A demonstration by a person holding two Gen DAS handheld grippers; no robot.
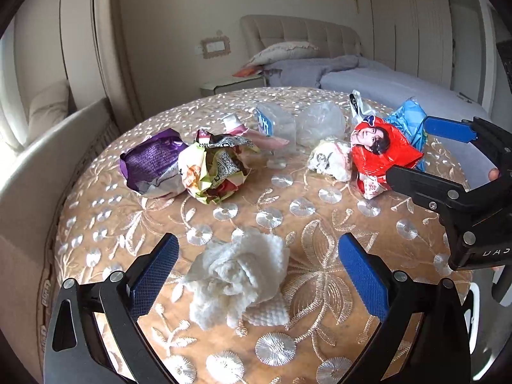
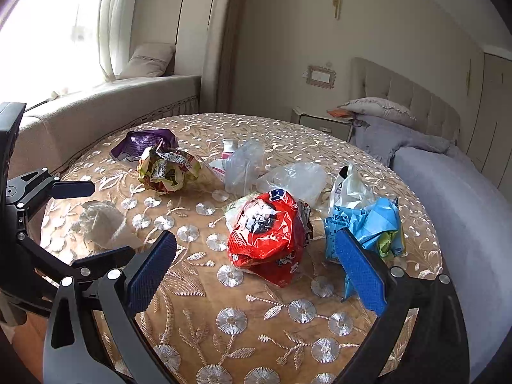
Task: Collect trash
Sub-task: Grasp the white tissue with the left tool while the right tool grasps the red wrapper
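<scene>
A round table (image 1: 320,336) under a gold embroidered cloth fills both views, with a bed (image 2: 464,198) behind it and a window seat (image 2: 112,96) along one side. The trash lies scattered over the far half of the cloth, probably laid out loose so each piece can be taken singly; no bin shows in either view, so where it goes cannot be told.

At the far left sits a purple wrapper (image 1: 150,163) touching a crumpled yellow-green packet (image 1: 214,169). In the middle are clear plastic bags (image 1: 320,121) and a clear bottle (image 1: 275,124). Toward the right a red snack bag (image 2: 268,233) stands just beside a blue wrapper (image 2: 374,224), with a small white wad (image 1: 329,160) touching the red bag's other side.

The left gripper (image 1: 259,275) hangs low with jaws wide, a white crumpled tissue (image 1: 236,284) lying between its blue pads, so it looks lined up to close on that piece first. The right gripper (image 2: 256,275) is also spread wide, one pad in front of the blue wrapper and the red snack bag just ahead between the fingers; nothing is held yet. The red bag seems its likely target, being puffy and easy to pinch
</scene>
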